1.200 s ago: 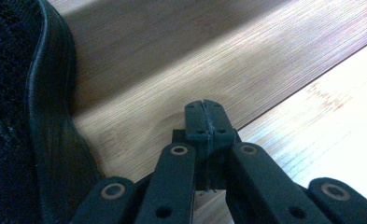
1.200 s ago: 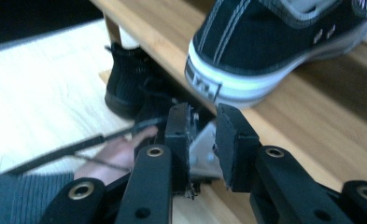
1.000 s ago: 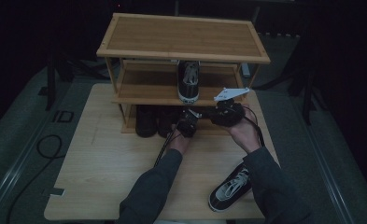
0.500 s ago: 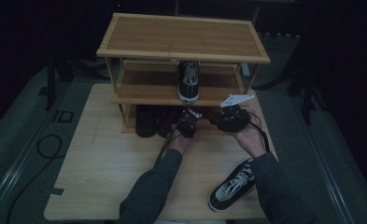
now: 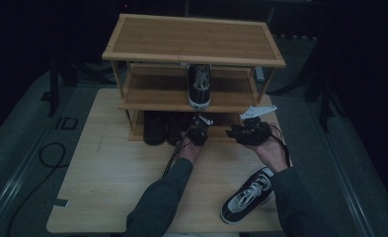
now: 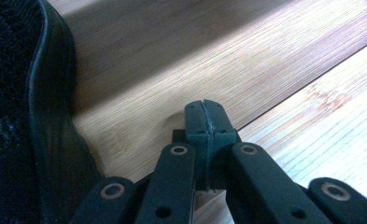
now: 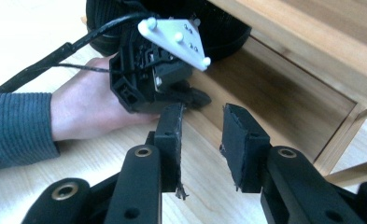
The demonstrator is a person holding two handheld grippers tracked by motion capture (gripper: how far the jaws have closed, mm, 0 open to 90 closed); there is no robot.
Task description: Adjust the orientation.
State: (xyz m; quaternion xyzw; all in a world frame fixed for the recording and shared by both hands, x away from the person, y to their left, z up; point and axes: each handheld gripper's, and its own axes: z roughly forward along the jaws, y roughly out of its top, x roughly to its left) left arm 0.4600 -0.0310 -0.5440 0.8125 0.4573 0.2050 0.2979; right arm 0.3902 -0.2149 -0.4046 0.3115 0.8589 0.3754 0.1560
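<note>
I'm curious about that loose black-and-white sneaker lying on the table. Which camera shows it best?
The high view: the black-and-white lace-up sneaker lies whole on the pale wooden table, near the person's right forearm. The left gripper view shows the edge of a different, dark shoe; the right gripper view looks toward the wooden shoe rack.

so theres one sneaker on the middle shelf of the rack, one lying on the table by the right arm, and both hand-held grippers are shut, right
Not quite. The right hand-held gripper is open, nothing between its pads, as the right gripper view shows. The left hand-held gripper is shut. One sneaker does stand on the middle shelf of the rack, and another sneaker lies on the table by the right arm.
</note>
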